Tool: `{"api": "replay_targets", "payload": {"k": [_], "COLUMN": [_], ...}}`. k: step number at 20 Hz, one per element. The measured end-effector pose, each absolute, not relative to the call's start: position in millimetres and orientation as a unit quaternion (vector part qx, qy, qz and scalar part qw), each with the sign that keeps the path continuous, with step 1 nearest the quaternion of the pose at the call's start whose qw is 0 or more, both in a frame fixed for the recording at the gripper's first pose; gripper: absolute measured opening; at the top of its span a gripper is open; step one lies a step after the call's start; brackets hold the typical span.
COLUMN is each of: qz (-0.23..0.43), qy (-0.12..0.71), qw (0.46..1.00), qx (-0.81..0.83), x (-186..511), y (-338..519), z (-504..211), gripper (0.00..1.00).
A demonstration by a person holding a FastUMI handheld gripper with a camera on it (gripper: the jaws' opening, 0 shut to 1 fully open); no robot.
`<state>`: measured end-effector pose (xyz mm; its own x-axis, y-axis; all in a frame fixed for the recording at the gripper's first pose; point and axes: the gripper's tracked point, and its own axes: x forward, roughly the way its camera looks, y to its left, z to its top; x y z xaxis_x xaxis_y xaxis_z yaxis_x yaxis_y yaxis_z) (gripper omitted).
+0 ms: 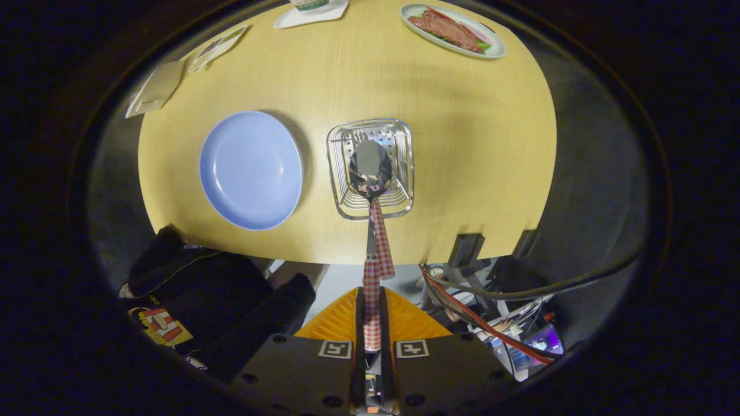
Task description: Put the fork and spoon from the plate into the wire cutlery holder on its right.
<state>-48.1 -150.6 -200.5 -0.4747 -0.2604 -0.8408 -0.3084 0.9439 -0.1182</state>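
Centrally, gripper view: the claw (pixel 370 323) is pinched on the checked handle of the spoon (pixel 370 170), both fingers pressing its sides. The spoon runs straight out toward 12 o'clock, its bowl poised over the open mouth of the wire cutlery holder (pixel 404 167); whether the bowl touches the wire cannot be told. A second checked handle, seemingly the fork (pixel 383 245), leans out of the holder's near rim and slants just beside the spoon's shaft. The blue plate (pixel 250 169) lies at 9 o'clock of the holder, just beside it, and carries no cutlery.

Surface: a pale wood-grain table (pixel 462 144), round-edged. At its far side, toward 1 o'clock, an oval dish of sliced meat (pixel 452 30); toward 11 o'clock, a white tray (pixel 310 15), a printed card (pixel 217 47) and a flat white card (pixel 155 89).

Room: below the table's near edge, at 7 o'clock of the claw, a dark garment (pixel 214 300) with a striped print; at 4 o'clock, cables (pixel 480 320) and small equipment on a grey floor.
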Motion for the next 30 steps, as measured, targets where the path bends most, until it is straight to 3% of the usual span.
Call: {"api": "replay_targets", "payload": {"k": [6,11,12,24,30], "qz": [0.029,0.021,0.020,0.036,0.045], "qy": [0.894,0.897,0.895,0.836,0.742], "qw": [0.402,0.386,0.392,0.528,0.661], "qx": [-0.199,-0.213,-0.212,-0.145,-0.102], "x": [-42.6,-39.0,-37.7,-29.4,-28.9], "y": [-149.4,-155.1,-156.9,-147.1,-129.2], "z": [-197.0,-196.9,-197.5,-181.8,-161.2], "gripper": [0.20,0.22,0.23,0.96,0.95]}}
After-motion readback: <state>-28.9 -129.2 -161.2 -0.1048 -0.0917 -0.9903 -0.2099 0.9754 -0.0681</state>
